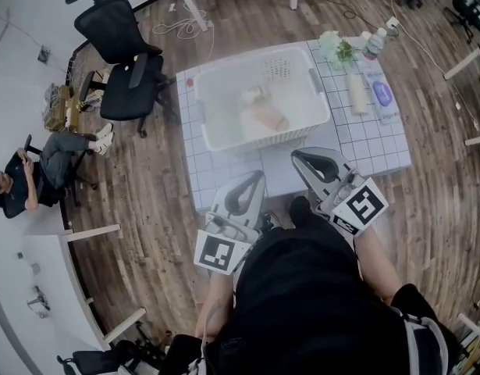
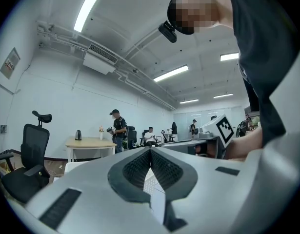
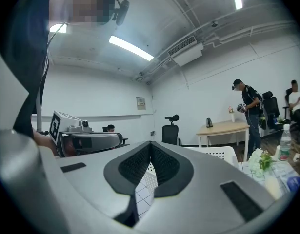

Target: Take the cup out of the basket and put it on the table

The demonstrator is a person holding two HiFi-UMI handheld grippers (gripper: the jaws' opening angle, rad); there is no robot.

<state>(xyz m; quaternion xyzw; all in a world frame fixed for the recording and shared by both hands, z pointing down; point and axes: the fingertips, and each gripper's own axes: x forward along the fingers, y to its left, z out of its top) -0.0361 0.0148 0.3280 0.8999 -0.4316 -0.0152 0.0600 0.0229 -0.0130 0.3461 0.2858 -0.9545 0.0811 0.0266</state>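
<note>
My left gripper [image 1: 261, 175] and right gripper [image 1: 296, 155] had closed, empty jaws; one basket [image 1: 224, 135] held a pale item [image 1: 252, 96], a peach item [image 1: 269, 119].

Black office chair [image 1: 121, 61], water bottle [image 1: 374, 44], flowers [image 1: 332, 44]

Wood-plank floor [image 1: 146, 209], black office chair [image 1: 124, 67], white walls [image 2: 52, 106], ceiling strip lights [image 2: 89, 6]

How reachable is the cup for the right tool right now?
Probably yes. The basket is open-topped with nothing over the cup, and the right tool sits just short of its near wall. It must clear that wall, and its jaws are shut.
</note>
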